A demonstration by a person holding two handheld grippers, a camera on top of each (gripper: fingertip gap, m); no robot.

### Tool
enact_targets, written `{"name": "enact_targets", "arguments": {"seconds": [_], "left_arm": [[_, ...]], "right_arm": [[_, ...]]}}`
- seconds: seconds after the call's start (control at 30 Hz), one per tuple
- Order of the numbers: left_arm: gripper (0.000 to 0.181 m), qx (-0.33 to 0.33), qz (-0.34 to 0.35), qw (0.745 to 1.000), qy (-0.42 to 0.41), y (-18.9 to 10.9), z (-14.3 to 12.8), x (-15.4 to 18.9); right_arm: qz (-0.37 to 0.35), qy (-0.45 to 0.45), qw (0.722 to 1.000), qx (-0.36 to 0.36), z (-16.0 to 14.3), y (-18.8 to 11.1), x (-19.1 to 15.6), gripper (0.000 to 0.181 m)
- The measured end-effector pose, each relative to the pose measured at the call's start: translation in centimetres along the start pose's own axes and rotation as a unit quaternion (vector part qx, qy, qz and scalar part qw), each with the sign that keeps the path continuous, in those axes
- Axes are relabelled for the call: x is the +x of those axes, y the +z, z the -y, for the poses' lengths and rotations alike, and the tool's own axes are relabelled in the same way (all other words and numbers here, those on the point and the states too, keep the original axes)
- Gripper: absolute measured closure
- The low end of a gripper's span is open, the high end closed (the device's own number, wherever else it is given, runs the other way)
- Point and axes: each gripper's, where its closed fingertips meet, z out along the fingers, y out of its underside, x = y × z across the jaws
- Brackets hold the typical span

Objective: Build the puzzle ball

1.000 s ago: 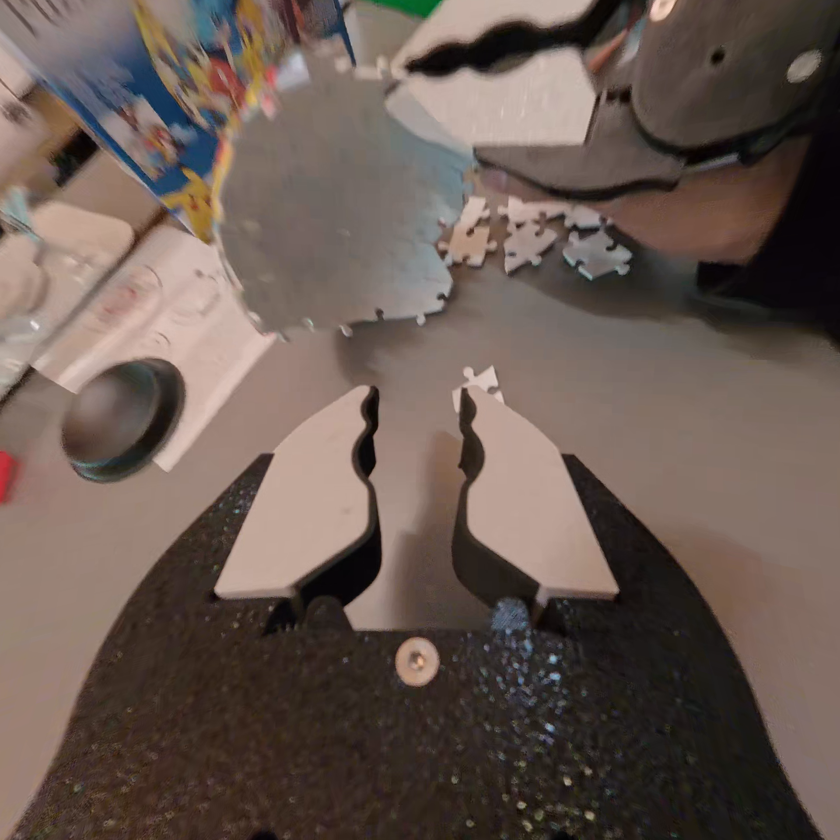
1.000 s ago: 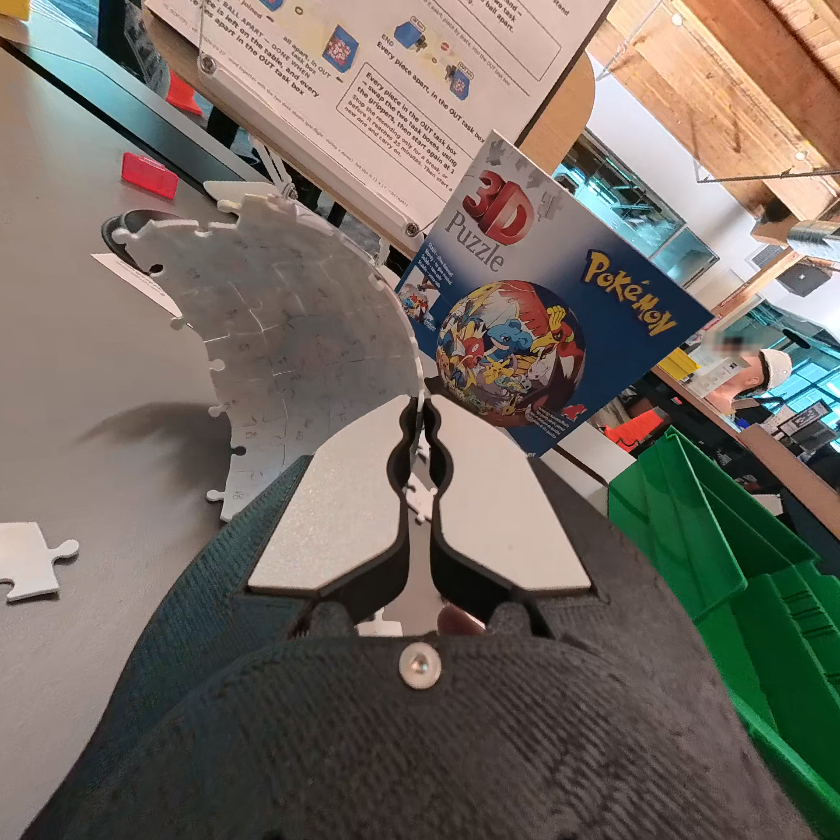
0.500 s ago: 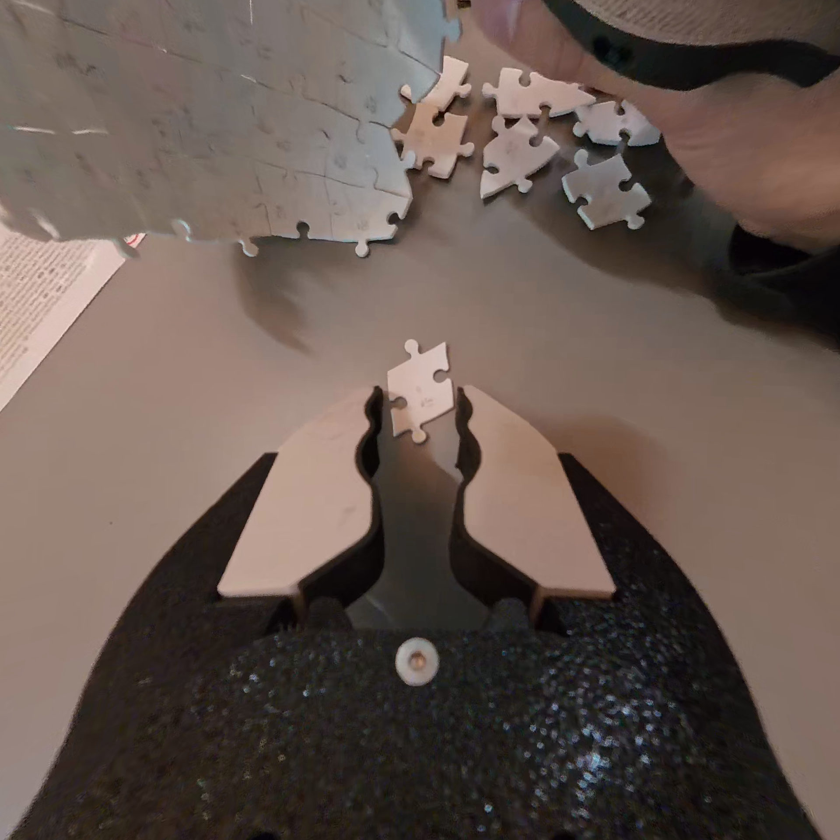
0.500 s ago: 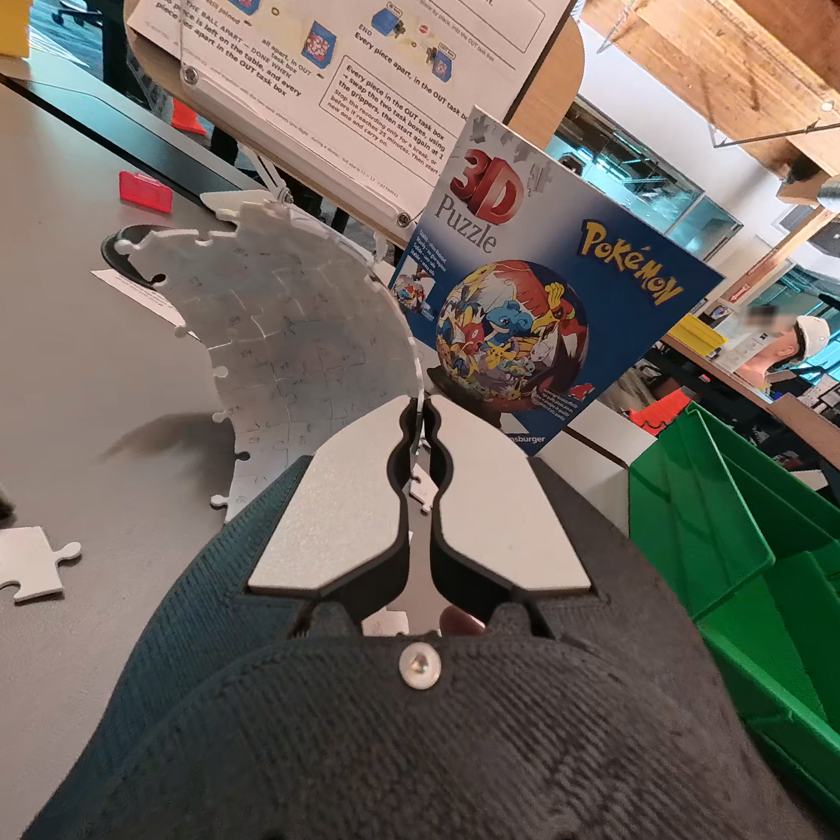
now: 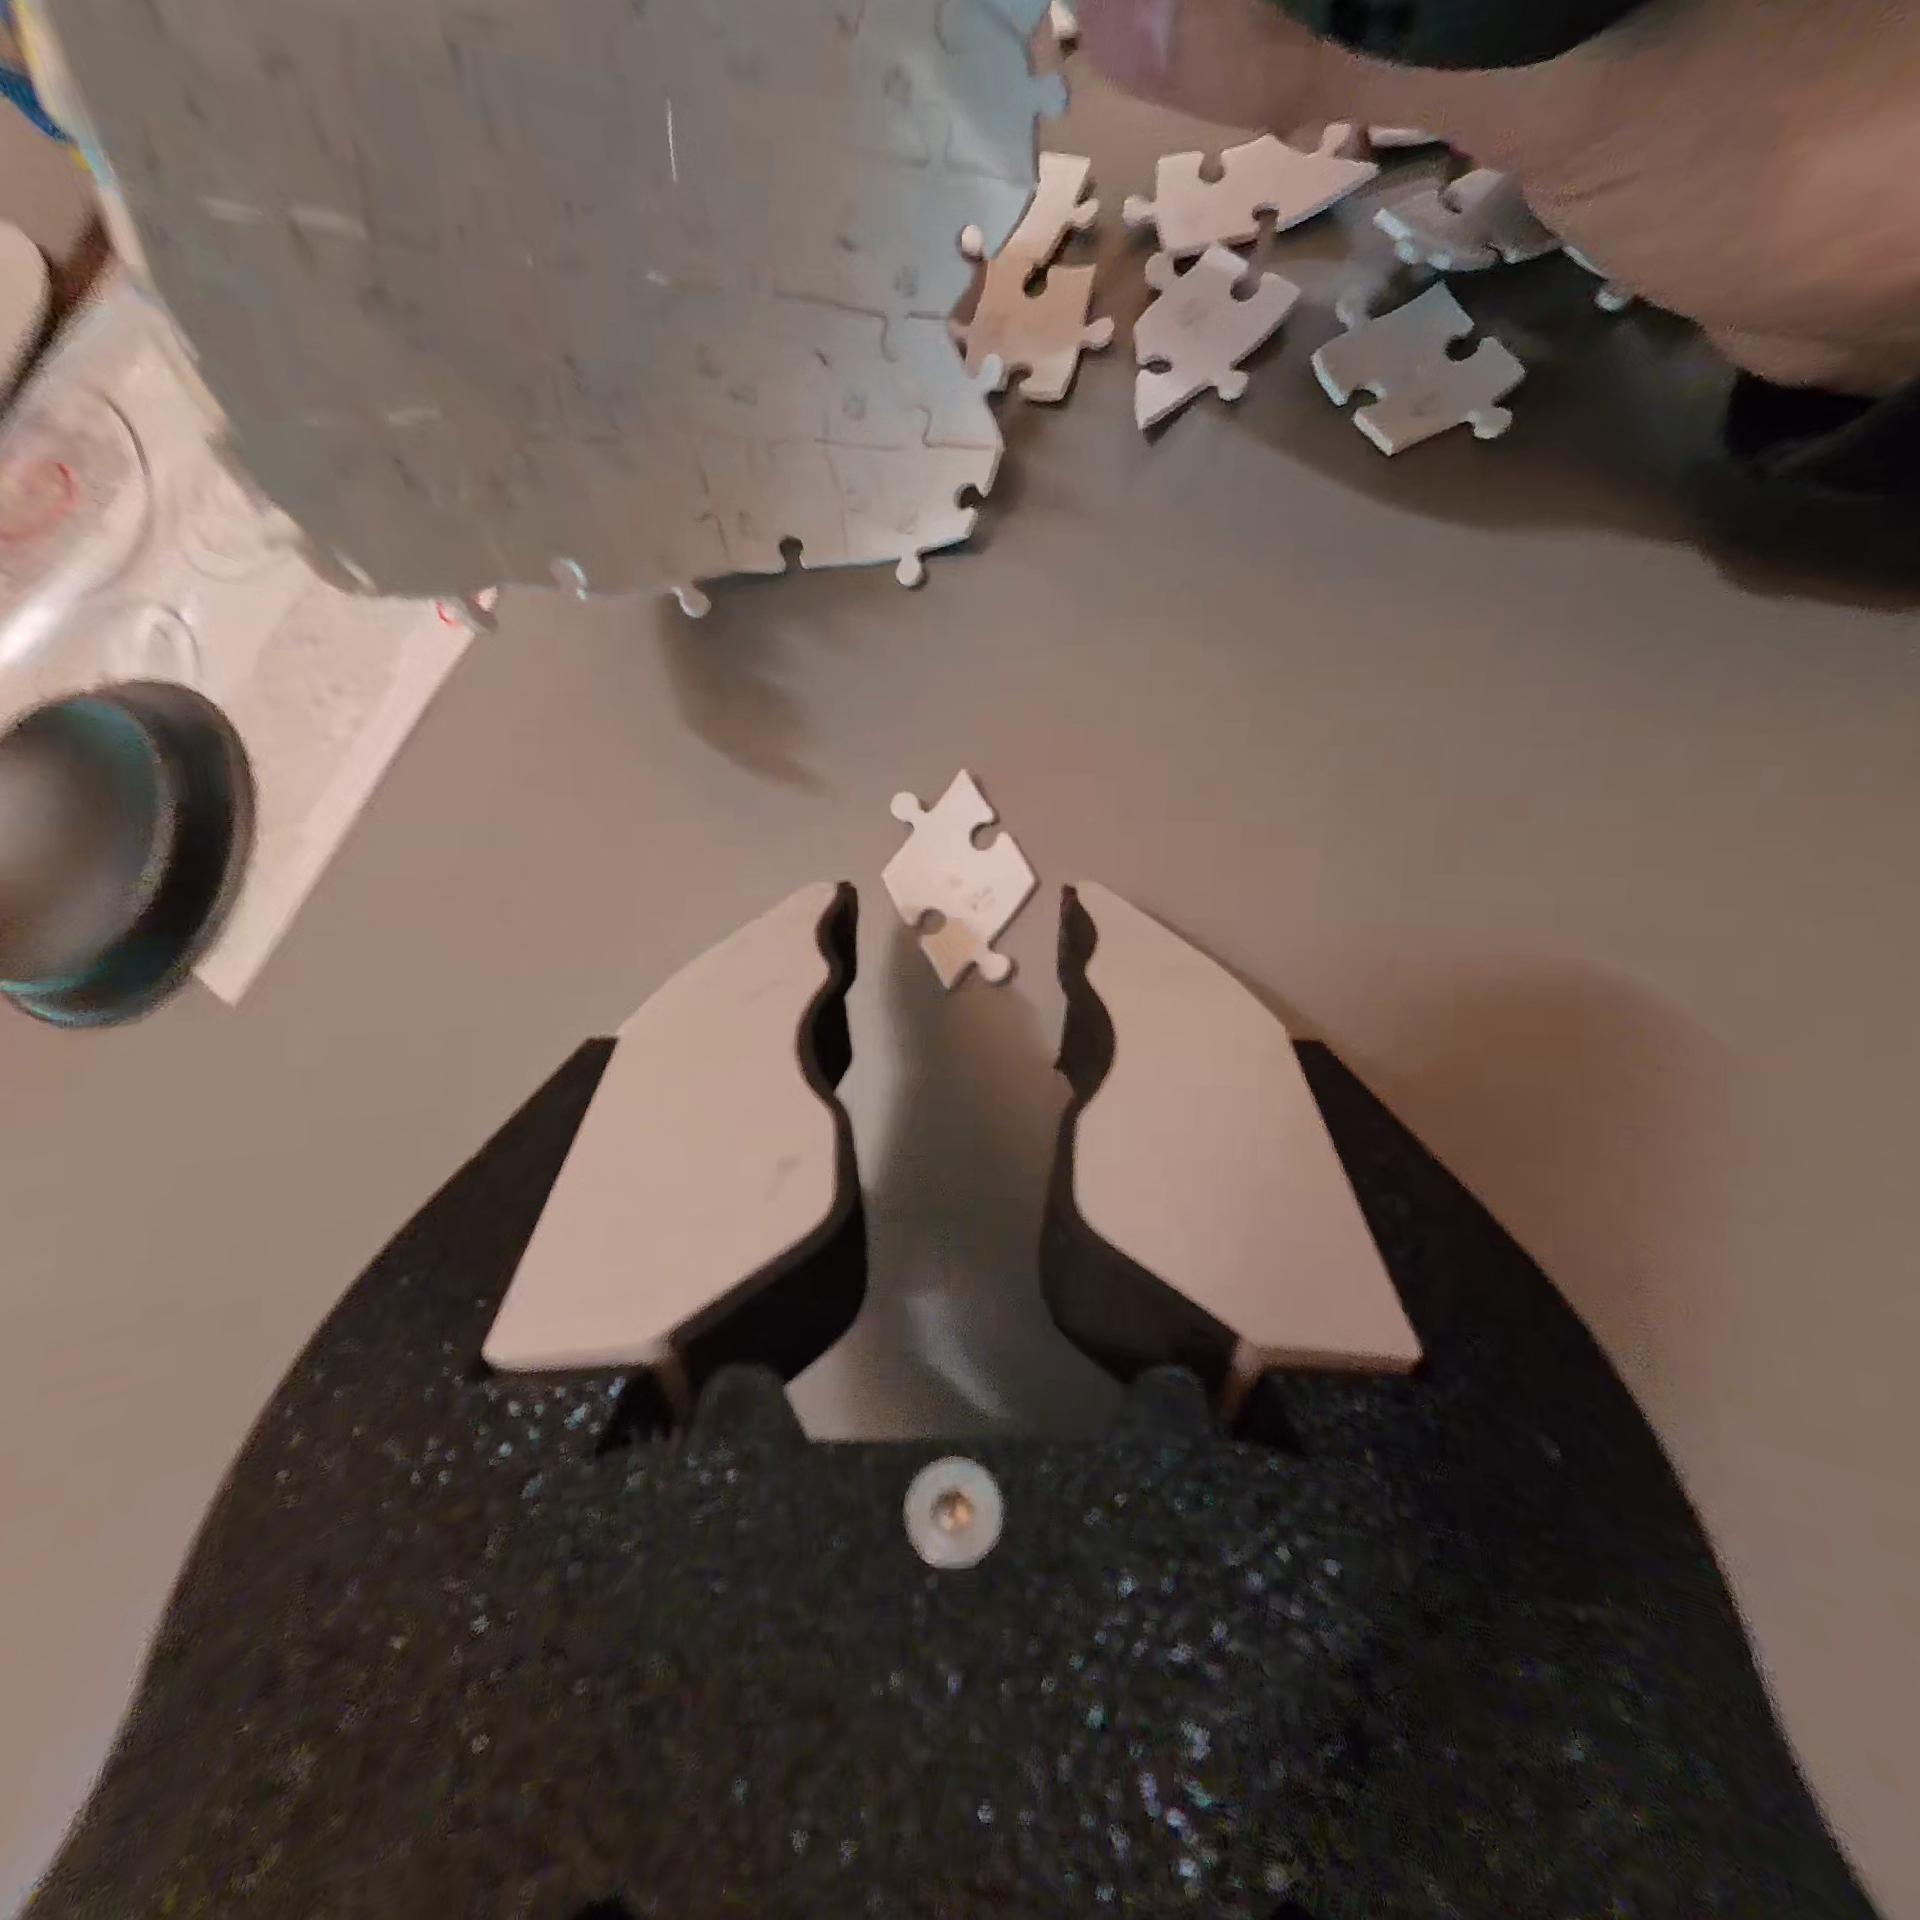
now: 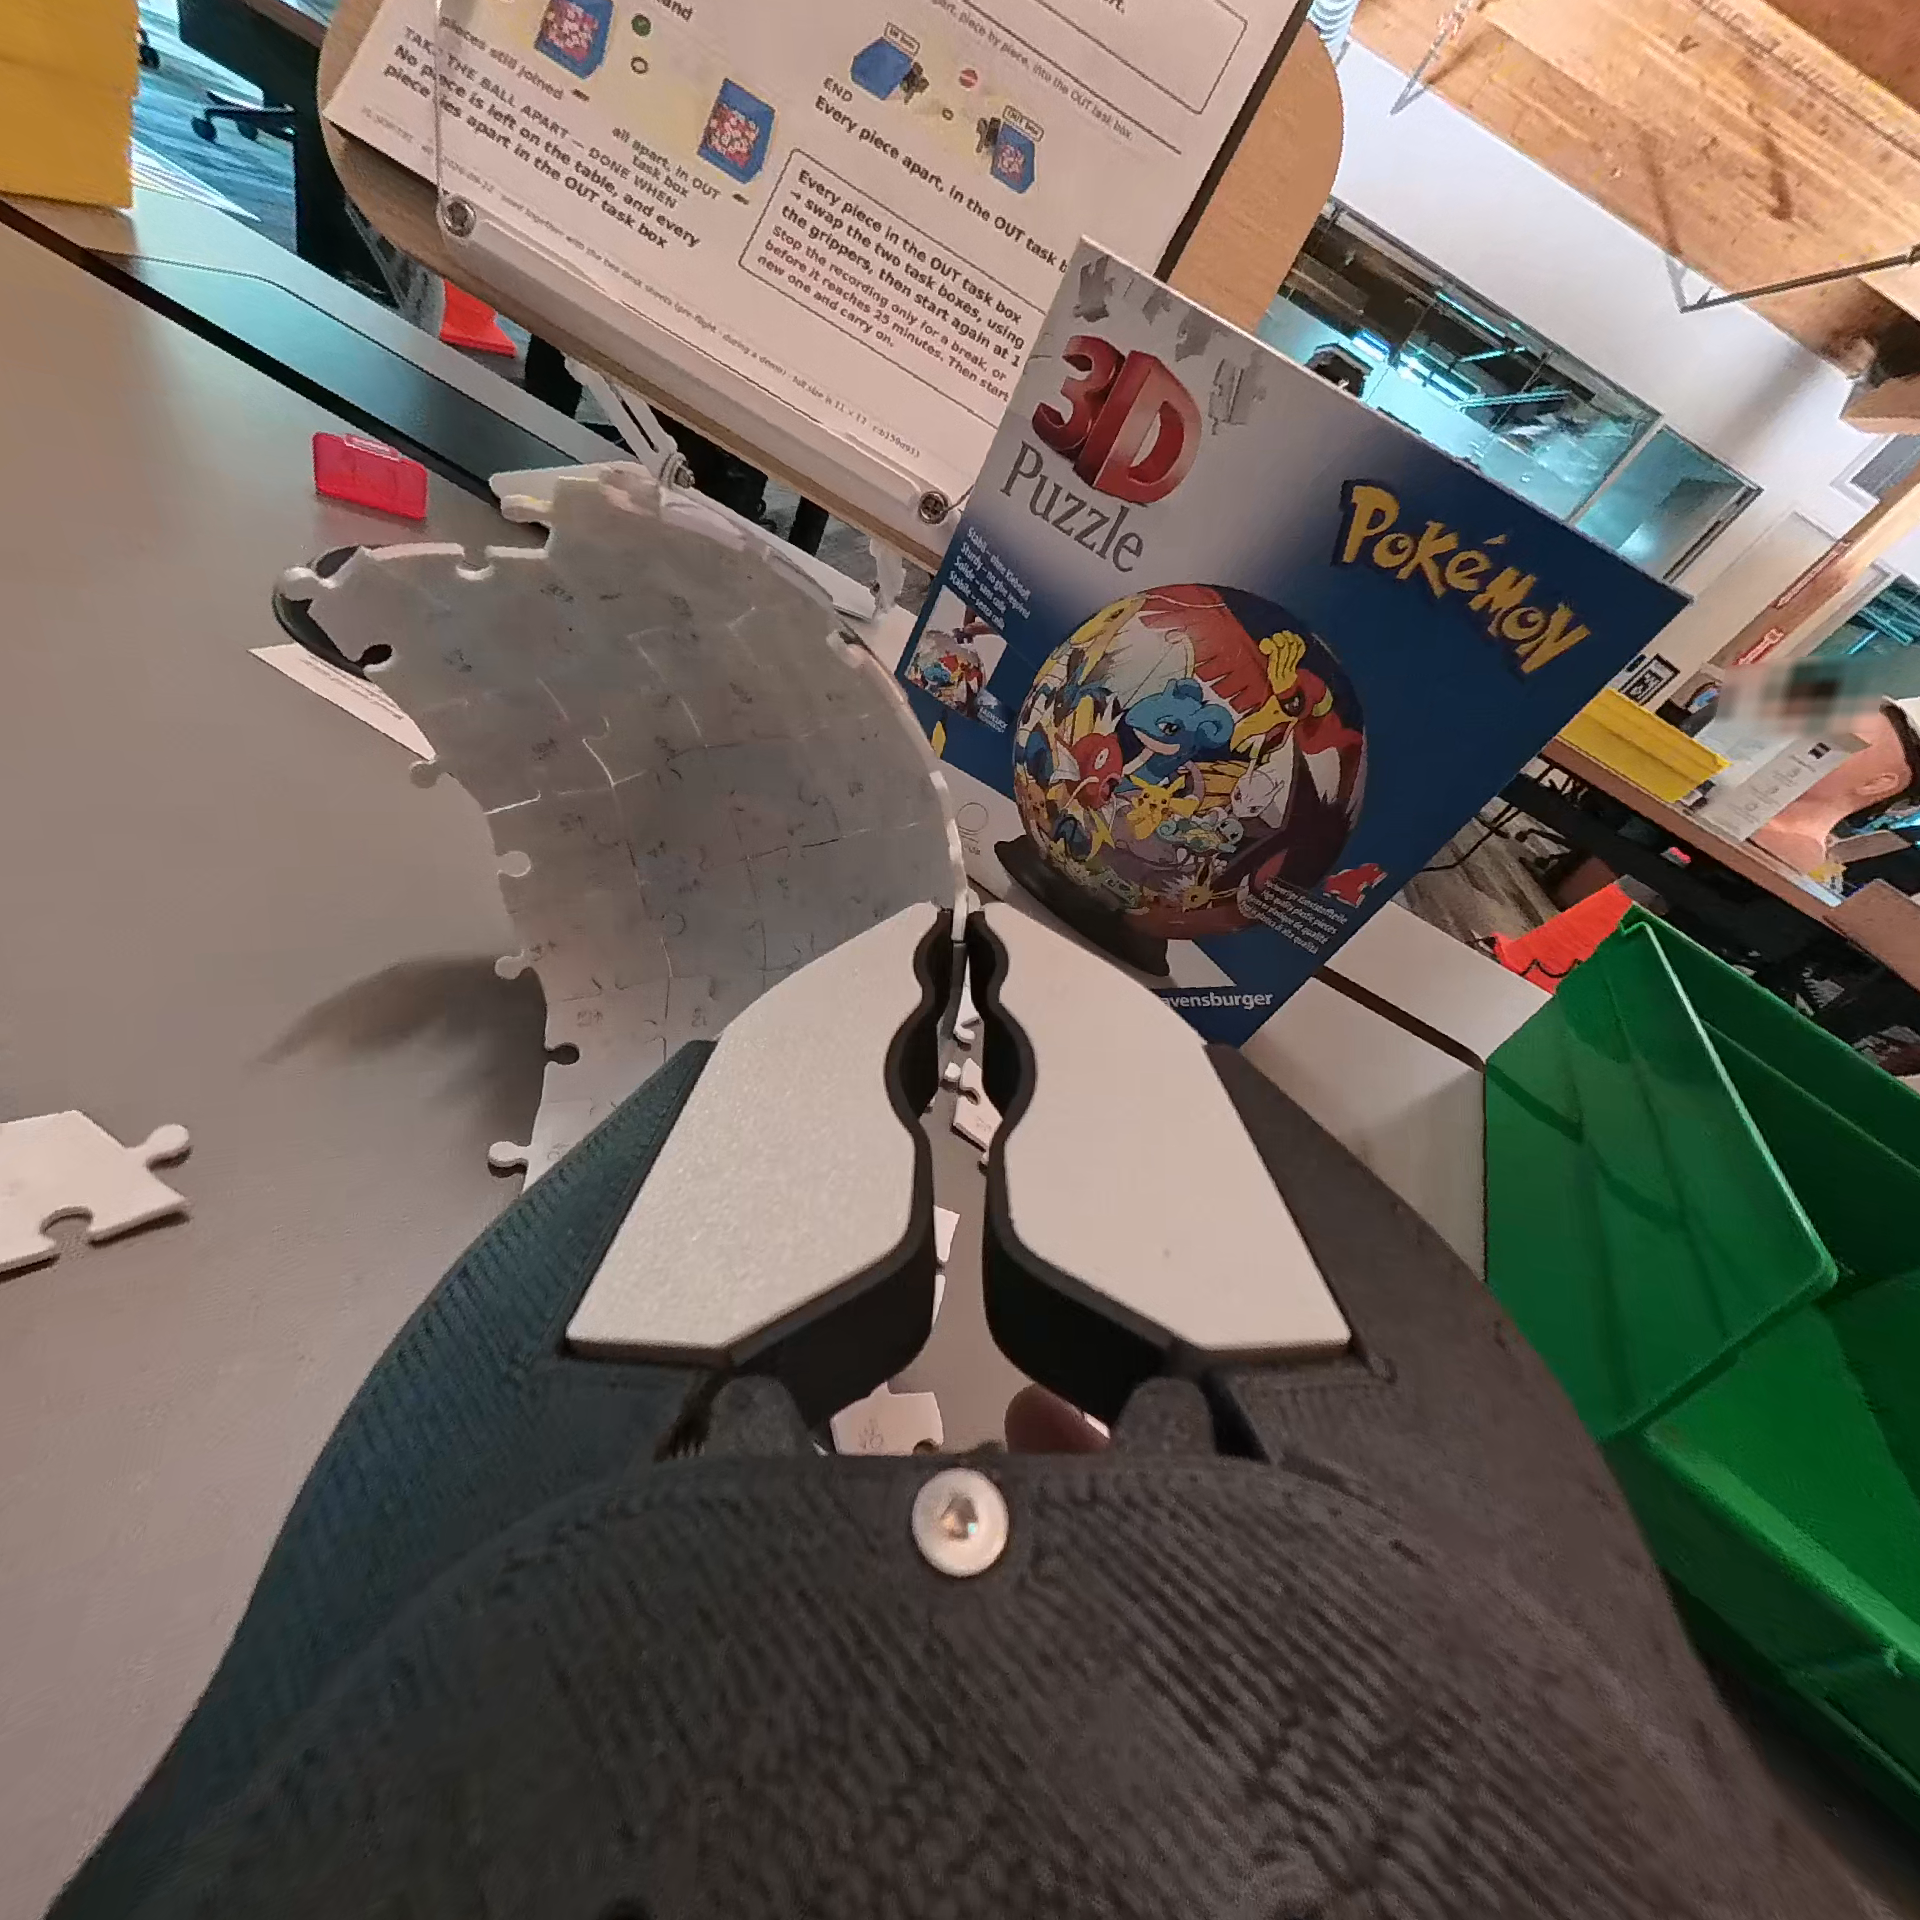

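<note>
1. In the left wrist view, a dark round stand [image 5: 99,852] sits at 9 o'clock on a white paper sheet [image 5: 312,675], both blurred, on the grey table [image 5: 1351,779]
2. The assembled shell of the puzzle ball [image 5: 582,301], its pale inner side showing, fills the frame from 10 to 12 o'clock and hangs above the table, casting a shadow below its knobbed edge
3. The left gripper [image 5: 958,914] points toward 12 o'clock with its jaws moderately apart and nothing between the pads
4. A single loose piece [image 5: 961,873] lies flat on the table just ahead of the fingertips, in line with the gap and touching neither finger
5. A cluster of loose pieces [image 5: 1216,312] lies at 1 o'clock, just beside the shell's edge, partly under a person's hand [image 5: 1662,177] at the top right corner
6. In the right wrist view, one more flat piece [image 6: 73,1184] lies at 9 o'clock on the table, and a small red block [image 6: 369,483] lies at 10 o'clock
7. The right gripper [image 6: 961,925] has its jaws nearly together, pinching the shell's thin edge at the fingertips, so the curved shell [image 6: 675,769] stands up toward 11 o'clock
8. The blue puzzle box [image 6: 1299,665] stands tilted at 1 o'clock behind the shell, below a hanging printed instruction sheet [image 6: 831,135]
9. A green bin [image 6: 1714,1195] sits at 3 o'clock
</note>
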Motion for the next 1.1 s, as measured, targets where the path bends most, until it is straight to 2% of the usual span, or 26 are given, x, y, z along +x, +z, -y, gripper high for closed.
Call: {"name": "enact_targets", "arguments": {"seconds": [0.1,0.23,0.33,0.67,0.73,0.83,0.97,1.03,1.1], "left_arm": [[0.143,0.007,-0.005,0.998,0.059,-0.7,0.1,-0.9],[0.14,-0.003,-0.07,0.995,0.068,-0.4,-0.6,-0.5],[0.14,-0.019,-0.089,0.994,0.066,0.3,-1.1,-0.1],[0.169,-0.006,-0.07,0.997,0.019,1.2,-0.4,0.3],[0.17,0.001,-0.064,0.998,0.007,1.4,-0.2,0.4],[0.144,0.005,-0.051,0.999,0.013,1.2,0.0,0.1],[0.141,0.029,-0.061,0.998,0.021,0.9,0.5,-0.6],[0.13,0.029,-0.073,0.997,0.024,1.2,0.5,-1.0],[0.129,0.016,-0.1,0.995,0.01,1.6,0.0,-1.0]], "right_arm": [[0.002,0.0,1.0,0.001,0.0,0.0,0.0,0.179],[0.004,0.003,1.0,0.002,0.0,0.1,0.0,0.179],[0.005,0.004,1.0,0.003,0.1,0.1,0.0,0.179],[0.006,0.003,1.0,0.005,0.1,0.0,-0.1,0.179],[0.006,0.003,1.0,0.006,0.1,0.0,-0.1,0.179],[0.005,0.0,1.0,0.005,0.1,0.0,-0.1,0.179],[0.006,0.001,1.0,0.005,0.1,0.1,-0.1,0.179],[0.007,0.002,1.0,0.007,0.2,0.1,-0.1,0.179],[0.006,0.0,1.0,0.007,0.1,0.1,-0.1,0.179]]}}
